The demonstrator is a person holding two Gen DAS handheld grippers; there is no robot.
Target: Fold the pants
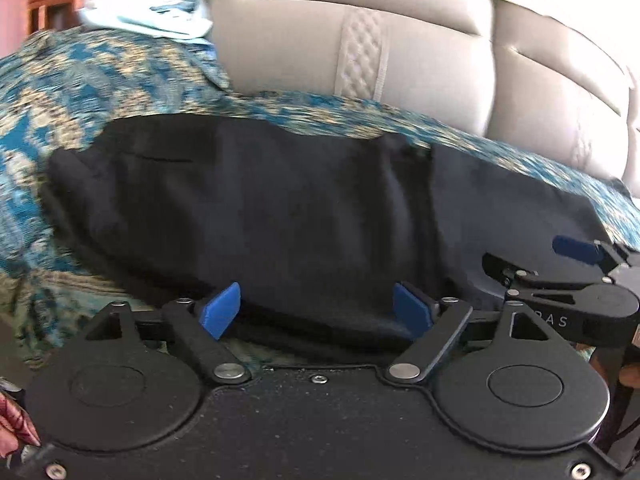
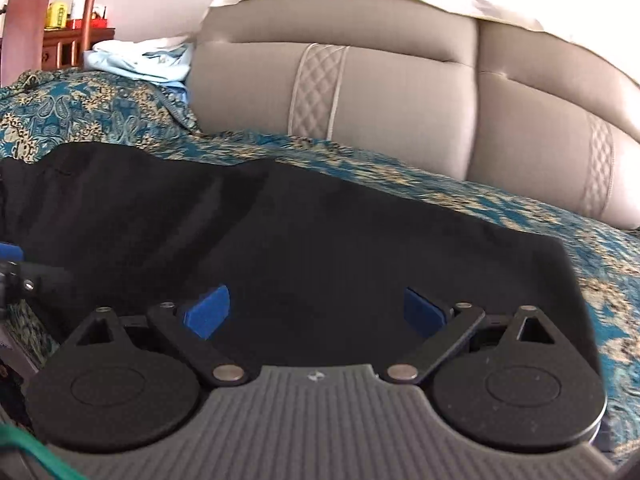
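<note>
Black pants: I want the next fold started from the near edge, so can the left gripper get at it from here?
Probably yes. The left gripper is open, with the near edge of the pants right by its fingertips and nothing between them. The right gripper sits off to the side.

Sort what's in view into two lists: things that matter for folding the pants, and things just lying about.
For the job:
black pants, lying on the bedspread
left gripper, open
right gripper, open

Lying about:
patterned teal bedspread
beige padded headboard
light blue cloth
yellow bottle on the wooden stand
</note>
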